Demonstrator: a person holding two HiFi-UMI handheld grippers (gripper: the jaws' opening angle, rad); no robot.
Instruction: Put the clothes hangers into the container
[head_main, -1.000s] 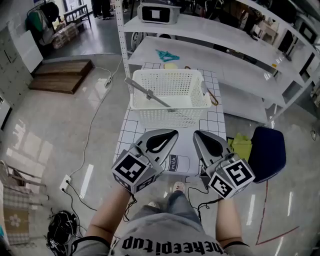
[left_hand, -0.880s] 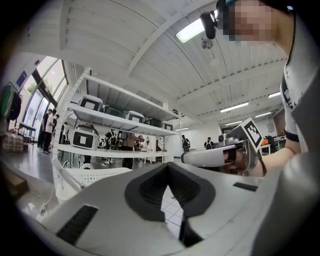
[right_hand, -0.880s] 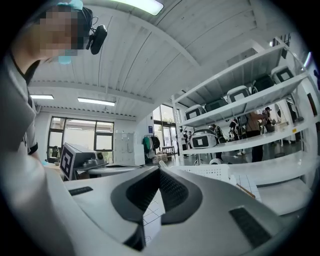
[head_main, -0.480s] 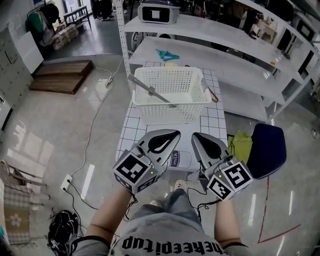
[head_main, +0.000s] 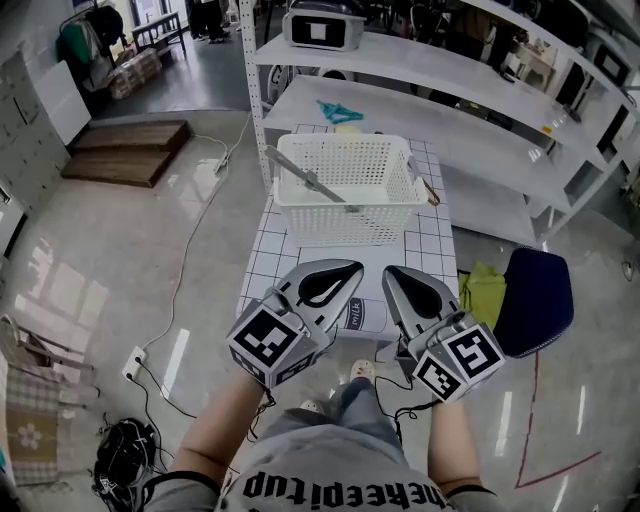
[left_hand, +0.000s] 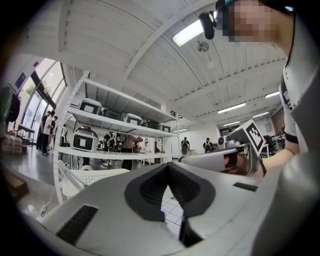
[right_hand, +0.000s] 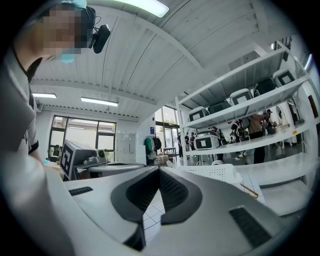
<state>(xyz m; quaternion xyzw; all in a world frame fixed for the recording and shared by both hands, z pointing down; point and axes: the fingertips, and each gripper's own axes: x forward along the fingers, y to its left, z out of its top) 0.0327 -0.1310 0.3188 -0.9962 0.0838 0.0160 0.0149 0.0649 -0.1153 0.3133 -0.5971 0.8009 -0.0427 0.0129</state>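
A white plastic basket (head_main: 345, 190) stands at the far end of a small grid-patterned table (head_main: 262, 262). A grey hanger (head_main: 305, 180) leans out over the basket's left rim. A brown hanger (head_main: 431, 190) lies against its right side. A teal hanger (head_main: 338, 108) rests on the low shelf behind. My left gripper (head_main: 350, 267) and right gripper (head_main: 390, 272) hover side by side over the table's near end, both shut and holding nothing. The left gripper view shows the shut left gripper (left_hand: 168, 166) and the basket (left_hand: 95, 175). The right gripper view shows the shut right gripper (right_hand: 159, 170), the basket (right_hand: 212, 172) and the brown hanger (right_hand: 248, 190).
A white shelving rack (head_main: 470, 80) runs behind and to the right of the table, with a cooker (head_main: 320, 28) on an upper shelf. A dark blue stool (head_main: 535, 300) and a green cloth (head_main: 483, 290) sit at the right. Cables (head_main: 200, 200) trail over the floor on the left.
The basket and table have slid up and away in the head view and look a little smaller. Both grippers keep their side-by-side pose and stay shut.
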